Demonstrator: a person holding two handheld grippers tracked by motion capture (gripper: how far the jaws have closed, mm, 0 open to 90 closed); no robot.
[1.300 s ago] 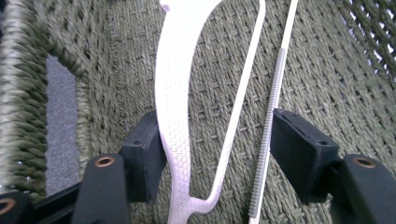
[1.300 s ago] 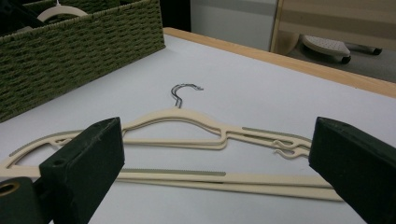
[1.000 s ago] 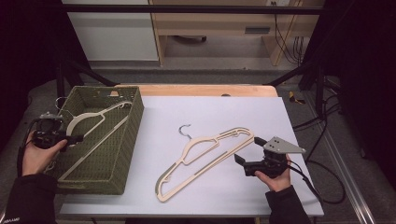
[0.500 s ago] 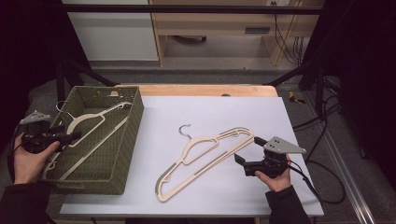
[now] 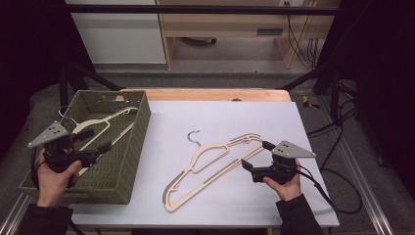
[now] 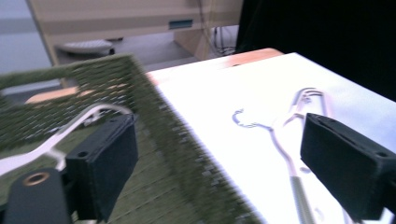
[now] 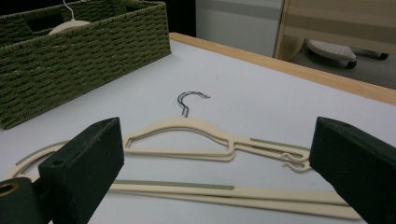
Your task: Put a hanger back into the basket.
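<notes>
Green basket point(image 5: 128, 161) at the table's left edge, one hanger point(image 5: 100, 125) already inside; stacked hangers point(image 5: 215, 164) flat on the sheet. Left gripper point(image 5: 95, 141) just opened wide, empty — right gripper point(image 5: 254, 155) wide too, straddling a hanger arm. Risk: pinching one hanger, dragging its twin along — hooks point(image 5: 194, 137) tangled.

Wide-apart jaws over green basket point(image 6: 154, 116) wall, blurred hanger point(image 6: 285, 135) beyond
</notes>
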